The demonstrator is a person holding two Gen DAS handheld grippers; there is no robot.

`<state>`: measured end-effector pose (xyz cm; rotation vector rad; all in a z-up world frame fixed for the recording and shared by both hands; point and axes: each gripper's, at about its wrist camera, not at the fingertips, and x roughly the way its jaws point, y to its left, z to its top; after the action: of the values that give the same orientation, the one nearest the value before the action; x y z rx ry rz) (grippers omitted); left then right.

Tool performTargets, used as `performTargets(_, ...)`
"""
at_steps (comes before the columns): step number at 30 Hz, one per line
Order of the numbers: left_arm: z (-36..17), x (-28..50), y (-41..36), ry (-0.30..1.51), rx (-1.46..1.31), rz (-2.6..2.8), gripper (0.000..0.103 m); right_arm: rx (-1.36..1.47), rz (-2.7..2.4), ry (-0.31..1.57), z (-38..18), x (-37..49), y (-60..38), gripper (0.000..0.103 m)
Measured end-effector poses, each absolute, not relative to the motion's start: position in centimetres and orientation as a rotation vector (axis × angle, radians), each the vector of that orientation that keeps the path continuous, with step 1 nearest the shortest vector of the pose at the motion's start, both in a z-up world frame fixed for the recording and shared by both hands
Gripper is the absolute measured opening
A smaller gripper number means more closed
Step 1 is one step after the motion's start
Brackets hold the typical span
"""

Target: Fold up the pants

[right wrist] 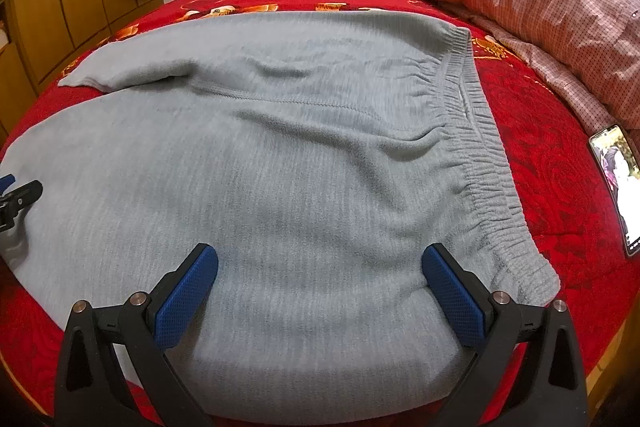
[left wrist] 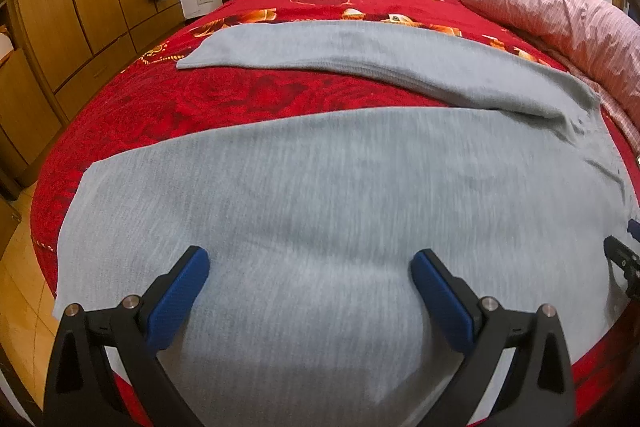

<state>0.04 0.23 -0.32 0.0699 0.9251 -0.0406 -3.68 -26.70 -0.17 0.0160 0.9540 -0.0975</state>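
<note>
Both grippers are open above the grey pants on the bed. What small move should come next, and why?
Probably lower both and pinch the near edge. The left gripper and right gripper are open and hold nothing; the pants lie flat on the red bedspread, legs spread apart, far leg unfolded, so the near leg must go onto it.

The grey pants look like soft matt fleece, the red bedspread plush, and the wardrobe is semi-gloss wood.
</note>
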Motion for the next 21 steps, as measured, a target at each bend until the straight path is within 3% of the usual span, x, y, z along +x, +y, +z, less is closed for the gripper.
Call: performTargets(21,-0.40,0.16,-0.04,0.935,0.077,-0.036,0.103,0.012,-0.105,0.964,-0.18,-3.43,-26.77,0.103)
